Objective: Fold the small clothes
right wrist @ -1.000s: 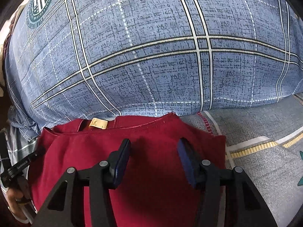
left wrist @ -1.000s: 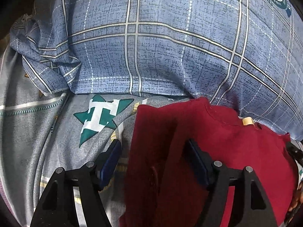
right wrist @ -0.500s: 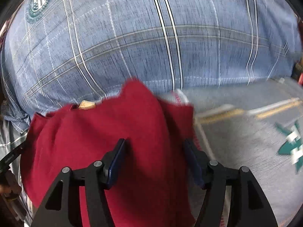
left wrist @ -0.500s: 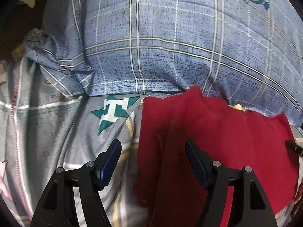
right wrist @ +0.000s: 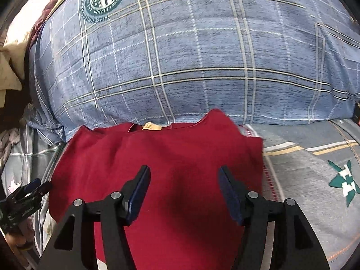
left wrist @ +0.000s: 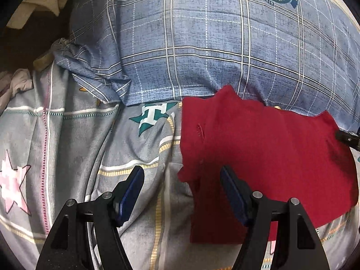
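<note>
Bedding fills both of your views: a grey sheet printed with stripes and stars, and behind it a plump blue plaid pillow bearing a round green crest. The red garment, soft knit and folded to a rough rectangle, lies flat on the sheet with its tan-labelled neck edge touching the pillow. Your left gripper stands open over its left edge; your right gripper, jaws just widened, hangs open above its middle, gripping nothing.

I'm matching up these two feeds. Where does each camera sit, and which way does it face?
Left wrist: on the left gripper, looking down over the dark red cloth garment's left edge; open fingers show.
Right wrist: on the right gripper, above the garment; open fingers show, left gripper at lower left.
Shared: garment, blue plaid pillow, grey patterned bedsheet.
</note>
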